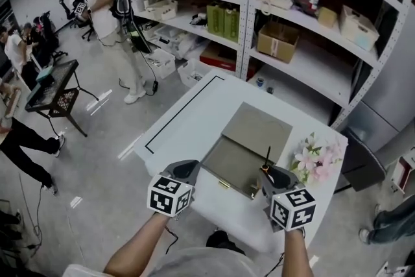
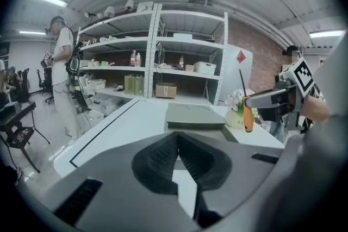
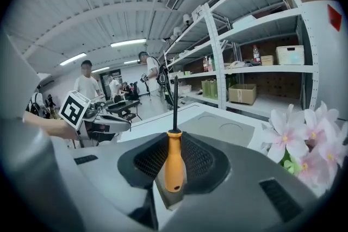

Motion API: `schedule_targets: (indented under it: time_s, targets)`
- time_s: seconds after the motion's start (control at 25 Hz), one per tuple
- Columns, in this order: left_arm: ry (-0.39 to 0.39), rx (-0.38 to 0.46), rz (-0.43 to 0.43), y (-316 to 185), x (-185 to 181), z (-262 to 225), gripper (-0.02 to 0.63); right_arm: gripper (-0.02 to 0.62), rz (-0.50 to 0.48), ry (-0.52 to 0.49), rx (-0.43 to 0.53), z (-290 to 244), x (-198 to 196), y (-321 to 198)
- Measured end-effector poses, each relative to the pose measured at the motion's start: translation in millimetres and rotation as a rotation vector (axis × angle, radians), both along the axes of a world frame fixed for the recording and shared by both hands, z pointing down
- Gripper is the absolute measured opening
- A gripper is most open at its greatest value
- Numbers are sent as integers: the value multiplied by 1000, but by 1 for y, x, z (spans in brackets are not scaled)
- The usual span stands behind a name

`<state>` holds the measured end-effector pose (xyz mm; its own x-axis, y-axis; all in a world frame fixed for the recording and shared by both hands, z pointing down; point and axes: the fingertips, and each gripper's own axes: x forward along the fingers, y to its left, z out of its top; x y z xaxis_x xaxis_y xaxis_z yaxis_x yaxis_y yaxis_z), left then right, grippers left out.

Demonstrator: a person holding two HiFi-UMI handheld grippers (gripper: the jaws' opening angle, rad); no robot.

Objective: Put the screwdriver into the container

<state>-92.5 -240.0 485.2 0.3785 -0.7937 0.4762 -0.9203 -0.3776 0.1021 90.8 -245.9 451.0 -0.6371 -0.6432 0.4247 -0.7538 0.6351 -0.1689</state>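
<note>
The right gripper view shows the right gripper [image 3: 175,137] pinching the screwdriver [image 3: 174,163] upright by its orange handle; the head view places it at the container's [image 1: 228,159] right edge, and the left gripper view shows the left gripper [image 2: 178,136] pressed together, empty.

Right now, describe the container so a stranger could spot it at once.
Find the white table in front of the metal shelving. The container lies open on it, beside the pink flowers: the only flat grey hinged case there.
</note>
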Motion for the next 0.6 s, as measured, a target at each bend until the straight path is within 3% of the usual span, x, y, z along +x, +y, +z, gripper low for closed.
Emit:
schedule_targets:
  time_s: [0.4,0.6]
  targets:
    - [-31,-26,2,-51,13,6,5,78,-84,-3,-60,16,-4,-40]
    - [-43,-32,1,-62,15,9,5,78,-160,56,-106,30,-10,-42]
